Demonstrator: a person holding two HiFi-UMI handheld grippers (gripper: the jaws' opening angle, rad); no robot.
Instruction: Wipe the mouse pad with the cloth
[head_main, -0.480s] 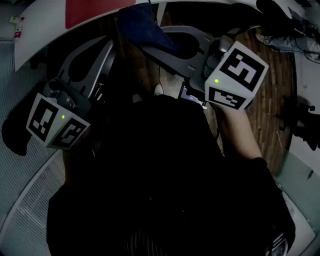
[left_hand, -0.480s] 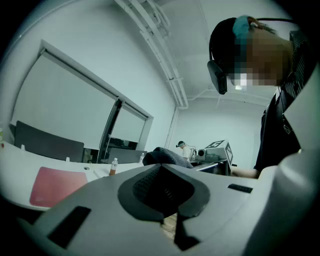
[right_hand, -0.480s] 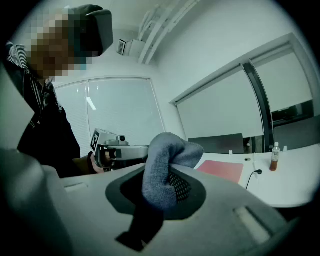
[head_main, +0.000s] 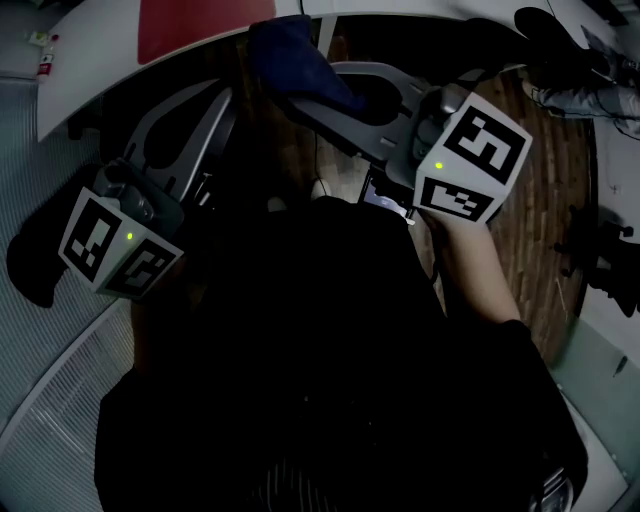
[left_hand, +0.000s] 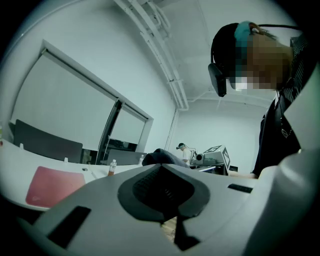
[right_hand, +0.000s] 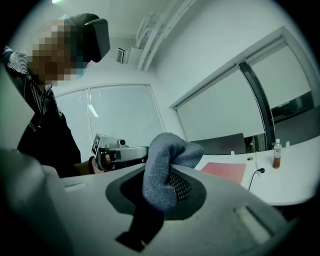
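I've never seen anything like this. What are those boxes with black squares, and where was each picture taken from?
There is no robot here: a person holds a two-jawed hand tool in each hand. The patterned cubes are part of those tools. One picture comes from a camera on the person's head, looking down. The other two come from cameras riding on each tool, looking along its jaws. The right gripper has its jaws shut on a bluish-grey cloth. The left gripper has its jaws together, with nothing between them. Ahead, a white table carries a red mouse pad and a small bottle.
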